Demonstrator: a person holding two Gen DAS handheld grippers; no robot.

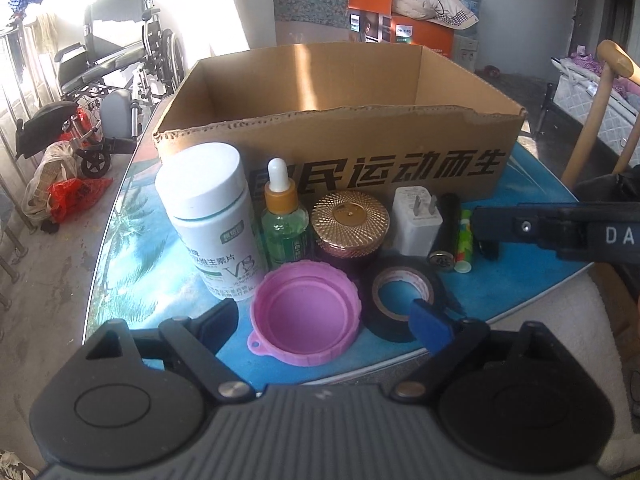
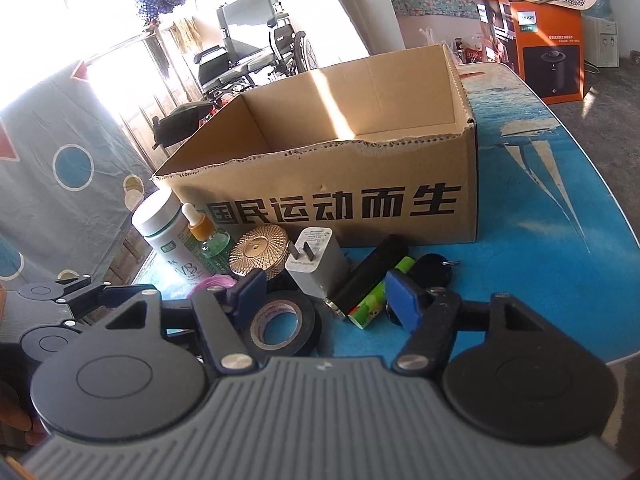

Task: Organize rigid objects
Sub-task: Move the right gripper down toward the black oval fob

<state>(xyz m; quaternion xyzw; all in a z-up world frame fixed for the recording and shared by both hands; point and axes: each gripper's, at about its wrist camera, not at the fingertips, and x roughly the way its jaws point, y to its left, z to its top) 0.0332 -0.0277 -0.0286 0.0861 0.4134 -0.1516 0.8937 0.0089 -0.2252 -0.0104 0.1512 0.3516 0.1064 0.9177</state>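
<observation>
An open cardboard box [image 1: 320,152] [image 2: 320,168] stands on the blue table [image 2: 540,240]. In front of it sit a white pill bottle [image 1: 208,216], a green dropper bottle [image 1: 282,216], a gold-lidded jar [image 1: 348,220], a white charger [image 1: 416,220], a black cylinder [image 2: 372,276], a green tube [image 2: 376,300], a black tape roll [image 1: 400,300] and a pink lid [image 1: 308,312]. My left gripper [image 1: 326,318] is open, its fingers either side of the pink lid without touching it. My right gripper [image 2: 325,296] is open above the tape roll [image 2: 280,324] and the charger [image 2: 316,264].
A black round disc [image 2: 432,268] lies right of the green tube. A wheelchair [image 1: 112,60] and bags stand on the floor at left. Orange boxes [image 1: 400,28] are behind the table, a wooden chair back [image 1: 600,112] at right, and a patterned cloth [image 2: 60,160] hangs at left.
</observation>
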